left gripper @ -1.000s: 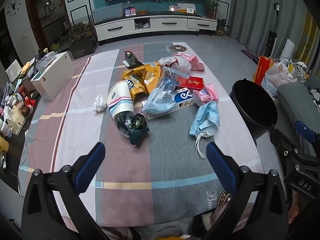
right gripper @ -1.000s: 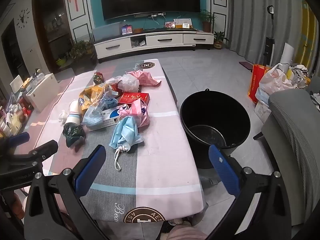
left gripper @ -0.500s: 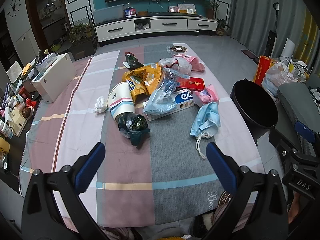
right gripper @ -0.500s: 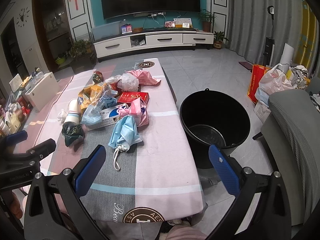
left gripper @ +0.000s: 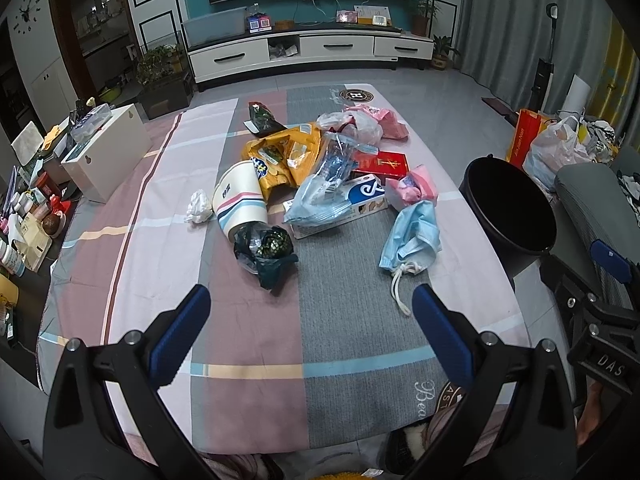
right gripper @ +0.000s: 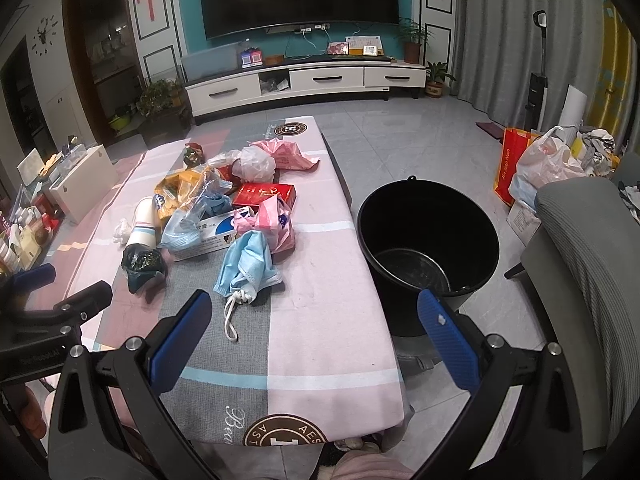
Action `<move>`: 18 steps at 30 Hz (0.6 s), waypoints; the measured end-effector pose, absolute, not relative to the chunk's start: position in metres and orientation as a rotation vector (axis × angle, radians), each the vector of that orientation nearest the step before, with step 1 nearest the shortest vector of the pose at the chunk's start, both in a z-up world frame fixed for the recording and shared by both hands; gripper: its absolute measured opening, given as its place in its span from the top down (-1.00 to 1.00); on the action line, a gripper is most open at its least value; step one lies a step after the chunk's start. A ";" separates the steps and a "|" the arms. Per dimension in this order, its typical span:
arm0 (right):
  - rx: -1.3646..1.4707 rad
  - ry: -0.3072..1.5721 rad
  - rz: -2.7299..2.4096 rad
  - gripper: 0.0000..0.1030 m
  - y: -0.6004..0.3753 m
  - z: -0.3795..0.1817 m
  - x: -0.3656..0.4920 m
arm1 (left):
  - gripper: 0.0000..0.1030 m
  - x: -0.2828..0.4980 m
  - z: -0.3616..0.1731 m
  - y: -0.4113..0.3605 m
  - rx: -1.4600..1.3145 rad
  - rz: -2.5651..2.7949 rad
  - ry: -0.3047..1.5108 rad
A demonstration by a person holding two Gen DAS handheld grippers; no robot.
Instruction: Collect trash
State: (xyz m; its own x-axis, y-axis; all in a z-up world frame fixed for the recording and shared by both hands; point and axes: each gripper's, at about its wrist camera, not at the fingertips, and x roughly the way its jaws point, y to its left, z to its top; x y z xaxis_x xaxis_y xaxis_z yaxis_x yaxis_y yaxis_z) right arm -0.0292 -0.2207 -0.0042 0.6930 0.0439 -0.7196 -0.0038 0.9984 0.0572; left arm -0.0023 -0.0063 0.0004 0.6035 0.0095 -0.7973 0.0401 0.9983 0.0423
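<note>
Covering the table, a striped cloth (left gripper: pixel 256 344) held trash near a black bucket (right gripper: pixel 428 240); both the left gripper (left gripper: pixel 310 312) and right gripper (right gripper: pixel 314 320) hovered with fingers apart at its near edge.

Left tongs (left gripper: pixel 308 304) gape wide above the bench (left gripper: pixel 256 332); trash pile (left gripper: pixel 320 184) ahead, black bucket (left gripper: pixel 508 216) at right.
</note>
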 end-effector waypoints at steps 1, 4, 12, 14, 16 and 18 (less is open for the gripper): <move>0.054 0.805 0.027 -0.95 -0.221 -0.004 -0.029 | -0.95 -0.002 0.000 -0.006 0.058 -0.018 0.923; 0.054 0.804 0.027 -0.95 -0.221 -0.004 -0.029 | -0.95 -0.002 0.000 -0.006 0.060 -0.017 0.925; 0.055 0.805 0.029 -0.95 -0.221 -0.004 -0.029 | -0.95 -0.002 -0.001 -0.008 0.061 -0.021 0.929; 0.053 0.804 0.027 -0.95 -0.221 -0.004 -0.029 | -0.95 -0.002 -0.002 -0.008 0.061 -0.021 0.929; 0.054 0.805 0.028 -0.95 -0.221 -0.004 -0.029 | -0.95 -0.001 -0.002 -0.009 0.061 -0.020 0.927; 0.053 0.806 0.027 -0.95 -0.220 -0.004 -0.029 | -0.95 -0.002 -0.002 -0.009 0.063 -0.019 0.926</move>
